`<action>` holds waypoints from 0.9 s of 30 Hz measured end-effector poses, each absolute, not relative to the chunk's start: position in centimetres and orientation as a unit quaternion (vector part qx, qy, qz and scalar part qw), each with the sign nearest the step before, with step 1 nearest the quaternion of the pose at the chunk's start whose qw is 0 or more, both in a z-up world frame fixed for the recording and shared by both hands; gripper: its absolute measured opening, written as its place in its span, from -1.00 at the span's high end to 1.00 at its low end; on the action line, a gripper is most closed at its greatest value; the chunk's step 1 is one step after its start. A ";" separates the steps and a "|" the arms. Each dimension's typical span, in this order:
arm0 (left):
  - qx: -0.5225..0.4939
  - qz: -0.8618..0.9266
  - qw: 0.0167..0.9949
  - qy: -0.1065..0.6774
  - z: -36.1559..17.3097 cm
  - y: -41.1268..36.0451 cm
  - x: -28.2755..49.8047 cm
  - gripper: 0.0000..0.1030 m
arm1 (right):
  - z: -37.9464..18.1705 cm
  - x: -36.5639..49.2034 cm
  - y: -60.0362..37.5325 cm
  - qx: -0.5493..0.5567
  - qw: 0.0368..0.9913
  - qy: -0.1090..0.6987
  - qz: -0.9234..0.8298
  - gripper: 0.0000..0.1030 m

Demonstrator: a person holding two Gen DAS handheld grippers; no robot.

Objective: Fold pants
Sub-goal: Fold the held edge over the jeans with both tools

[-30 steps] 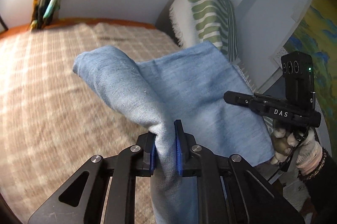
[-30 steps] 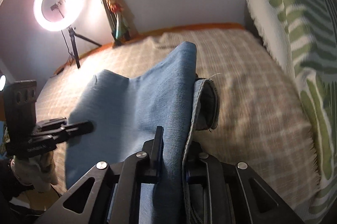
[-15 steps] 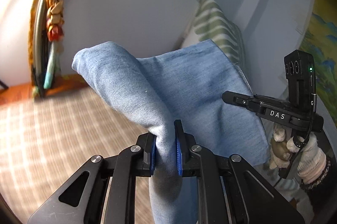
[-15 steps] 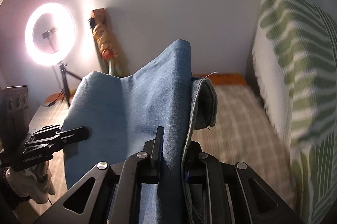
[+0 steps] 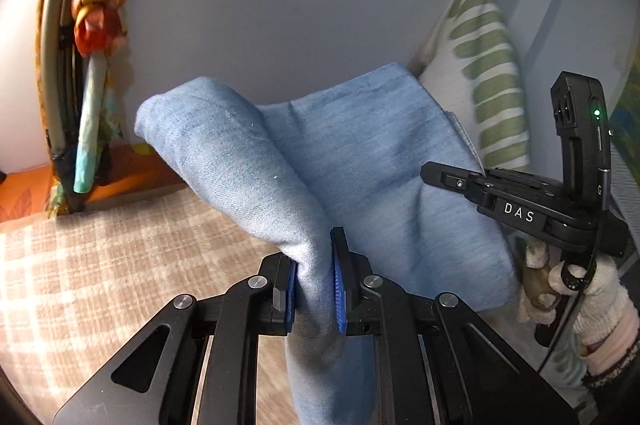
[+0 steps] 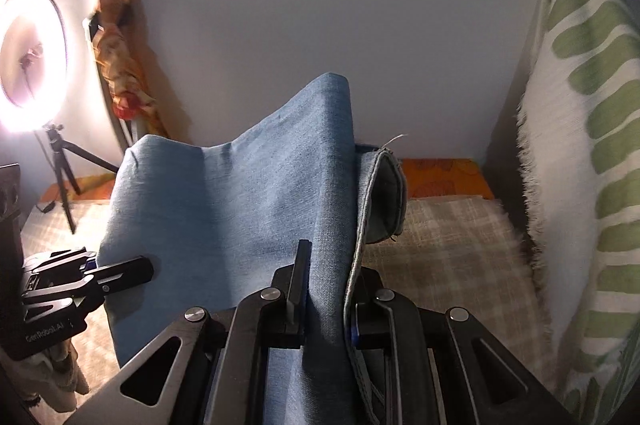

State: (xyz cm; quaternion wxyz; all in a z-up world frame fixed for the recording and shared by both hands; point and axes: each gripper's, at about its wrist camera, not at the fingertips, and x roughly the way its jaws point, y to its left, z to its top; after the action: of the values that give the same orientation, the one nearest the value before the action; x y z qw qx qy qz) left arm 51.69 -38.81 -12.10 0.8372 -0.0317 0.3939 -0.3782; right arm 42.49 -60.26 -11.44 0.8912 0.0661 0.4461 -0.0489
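Fingers [image 5: 340,277] of both grippers pinch the blue pants [image 5: 360,153], cloth bunched between them.

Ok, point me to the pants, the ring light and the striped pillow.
pants [image 5: 384,161]: left wrist view, on the flat denim panel.
ring light [image 6: 34,65]: right wrist view, on its glowing ring.
striped pillow [image 6: 580,145]: right wrist view, on its green-striped face.

Light blue denim pants [image 5: 360,161] hang bunched in the air, a hemmed edge showing.
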 end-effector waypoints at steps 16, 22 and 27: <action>-0.037 -0.405 0.824 0.394 -11.3 -42.7 53.0 0.75 | -13.3 44.8 -63.3 0.049 0.876 0.471 -0.088 0.83; -0.023 -0.394 0.825 0.403 -12.3 -44.5 53.2 0.75 | -13.1 44.4 -66.6 0.068 0.869 0.478 -0.113 0.82; -0.004 -0.358 0.831 0.426 -13.3 -44.9 54.2 0.65 | -15.0 44.1 -67.1 0.062 0.861 0.488 -0.132 0.49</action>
State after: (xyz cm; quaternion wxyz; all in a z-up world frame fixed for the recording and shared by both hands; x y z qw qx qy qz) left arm 54.20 -44.85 -13.28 0.8312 -0.0043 0.4257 -0.3577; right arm 44.09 -67.11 -15.01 0.8606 0.0622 0.4878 -0.1321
